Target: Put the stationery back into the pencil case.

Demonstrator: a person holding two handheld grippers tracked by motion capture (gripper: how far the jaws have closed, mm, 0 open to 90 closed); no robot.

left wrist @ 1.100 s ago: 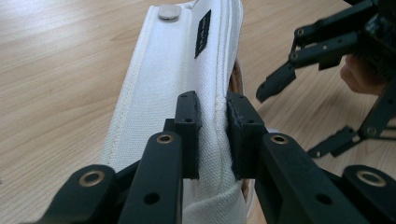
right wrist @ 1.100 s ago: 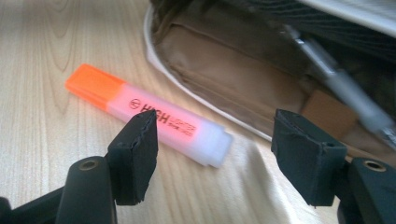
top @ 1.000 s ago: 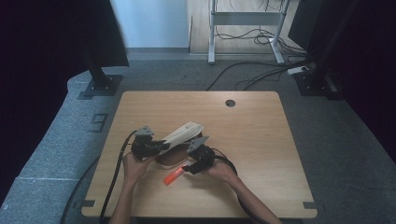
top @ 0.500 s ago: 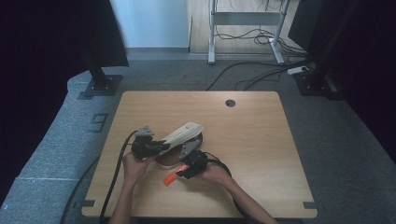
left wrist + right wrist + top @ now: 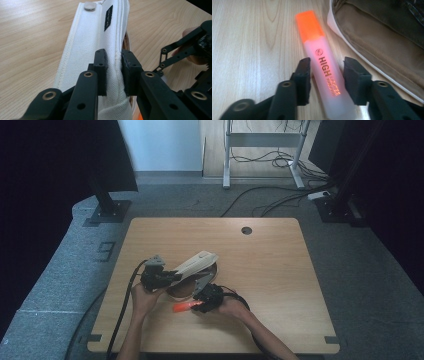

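My left hand-held gripper (image 5: pixel 113 72) pinched the white flap (image 5: pixel 100 32) of the pencil case (image 5: pixel 192 270), lifted at lower centre-left of the counter (image 5: pixel 280 270), whose right half lay bare. My right hand-held gripper (image 5: pixel 325 75) stood spread around the orange highlighter (image 5: pixel 322 65), just beside the case's tan lining (image 5: pixel 377 42); its lettering was readable there.

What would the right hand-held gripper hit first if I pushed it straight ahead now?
Likely only bare table. The orange highlighter already lies between the open jaws of the right hand-held gripper, pointing the same way; the pouch sits off to the side.
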